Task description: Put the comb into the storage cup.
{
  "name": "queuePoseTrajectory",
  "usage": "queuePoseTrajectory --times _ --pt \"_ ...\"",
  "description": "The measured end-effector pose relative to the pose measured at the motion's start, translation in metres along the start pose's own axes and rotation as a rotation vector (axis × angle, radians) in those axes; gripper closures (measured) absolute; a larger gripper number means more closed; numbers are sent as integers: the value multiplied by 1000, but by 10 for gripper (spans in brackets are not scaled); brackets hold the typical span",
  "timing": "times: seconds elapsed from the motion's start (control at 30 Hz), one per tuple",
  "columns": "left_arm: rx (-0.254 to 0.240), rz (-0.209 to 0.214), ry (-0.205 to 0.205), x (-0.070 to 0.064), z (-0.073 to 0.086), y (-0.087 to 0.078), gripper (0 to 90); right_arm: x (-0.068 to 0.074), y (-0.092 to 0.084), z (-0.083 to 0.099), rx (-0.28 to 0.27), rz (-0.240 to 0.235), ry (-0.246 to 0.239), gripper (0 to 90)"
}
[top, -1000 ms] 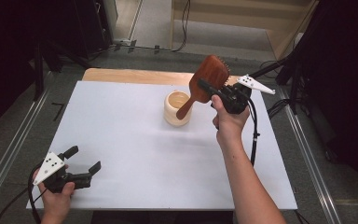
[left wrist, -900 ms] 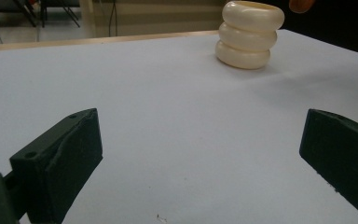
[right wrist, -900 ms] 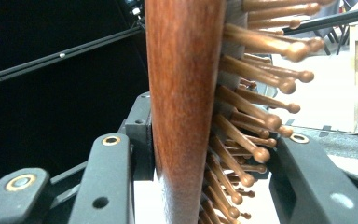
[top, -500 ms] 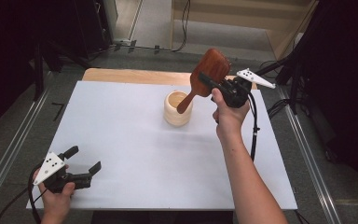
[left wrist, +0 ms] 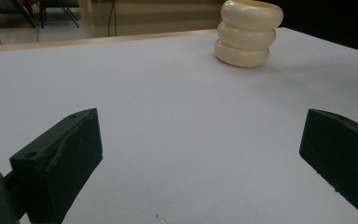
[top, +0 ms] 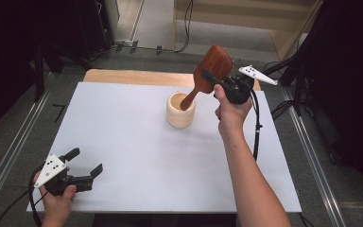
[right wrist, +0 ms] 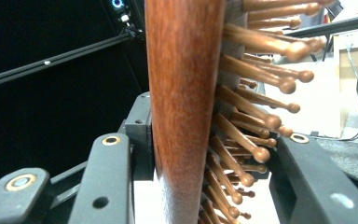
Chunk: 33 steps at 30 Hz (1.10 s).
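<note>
The right gripper (top: 216,79) is pinching the brush (top: 208,74) by its head, handle dipping into the cup (top: 180,112) mid-bench, so lowering straight and releasing late seems wise; the left gripper (top: 85,163) is idling, fingers spread.

We take this for a lab or recording studio rather than a home. We see a flat white board (top: 123,137) laid over a pale wooden tabletop (top: 137,75), flanked by grey metal rails (top: 14,151) on a grey floor, with black curtains (top: 9,52) closing off both sides. Black cables (top: 187,23) trail over the floor behind, near black stand legs (top: 52,52) and a light wooden shelf unit (top: 246,14).
</note>
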<state>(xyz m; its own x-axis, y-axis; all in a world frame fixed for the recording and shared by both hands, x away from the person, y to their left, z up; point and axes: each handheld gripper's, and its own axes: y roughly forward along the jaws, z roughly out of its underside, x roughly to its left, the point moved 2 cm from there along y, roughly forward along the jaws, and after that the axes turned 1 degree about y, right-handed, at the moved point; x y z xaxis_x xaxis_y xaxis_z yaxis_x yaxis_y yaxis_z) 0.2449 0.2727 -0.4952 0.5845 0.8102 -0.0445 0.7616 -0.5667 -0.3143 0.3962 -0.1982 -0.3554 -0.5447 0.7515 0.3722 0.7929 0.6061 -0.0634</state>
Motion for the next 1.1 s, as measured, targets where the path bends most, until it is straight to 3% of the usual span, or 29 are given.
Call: queuePoseTrajectory --times 0.43,0.9,1.1 --pt "-5 5 -5 0 0 0 0 -17 20 10 1 42 34 538" --pt "-12 14 -10 1 0 -1 0 -13 42 36 49 55 -2 537" --pt "-12 14 -11 1 0 -1 0 -12 49 47 58 60 14 537"
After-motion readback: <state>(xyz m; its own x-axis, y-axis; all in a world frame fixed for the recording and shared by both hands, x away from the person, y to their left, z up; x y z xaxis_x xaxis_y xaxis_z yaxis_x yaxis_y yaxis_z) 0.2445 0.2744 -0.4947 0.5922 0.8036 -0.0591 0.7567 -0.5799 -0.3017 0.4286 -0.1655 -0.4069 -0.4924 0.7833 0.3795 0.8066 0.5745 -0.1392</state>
